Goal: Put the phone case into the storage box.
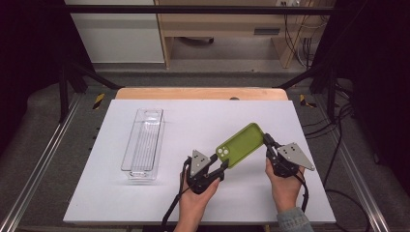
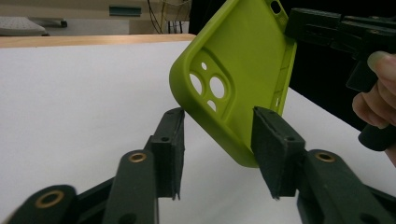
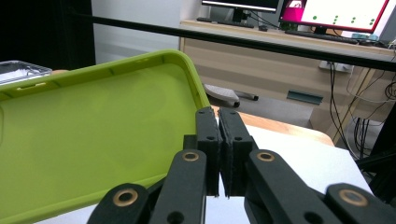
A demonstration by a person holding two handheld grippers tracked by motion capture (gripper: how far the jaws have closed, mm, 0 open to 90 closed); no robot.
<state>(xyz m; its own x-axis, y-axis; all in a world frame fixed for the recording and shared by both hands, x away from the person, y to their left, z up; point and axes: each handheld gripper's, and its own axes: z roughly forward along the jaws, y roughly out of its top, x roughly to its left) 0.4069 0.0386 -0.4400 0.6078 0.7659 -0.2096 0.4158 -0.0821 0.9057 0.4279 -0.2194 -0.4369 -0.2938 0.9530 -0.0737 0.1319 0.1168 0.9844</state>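
A lime-green phone case (image 1: 240, 144) hangs tilted above the white table, its open side up in the high view. My right gripper (image 1: 267, 141) is shut on the rim at the case's far end; in the right gripper view its jaws (image 3: 218, 122) pinch the thin wall of the case (image 3: 93, 130). My left gripper (image 1: 220, 162) is at the camera-hole end. In the left gripper view its jaws (image 2: 217, 135) straddle the lower corner of the case (image 2: 243, 56), the right pad (image 2: 275, 144) against the edge and the left pad (image 2: 170, 140) standing off it.
A clear plastic bin (image 1: 144, 142) lies lengthwise on the left half of the white table sheet (image 1: 193, 111). Black frame bars and cables run along both sides. A wooden desk with monitors (image 3: 336, 9) stands beyond the table.
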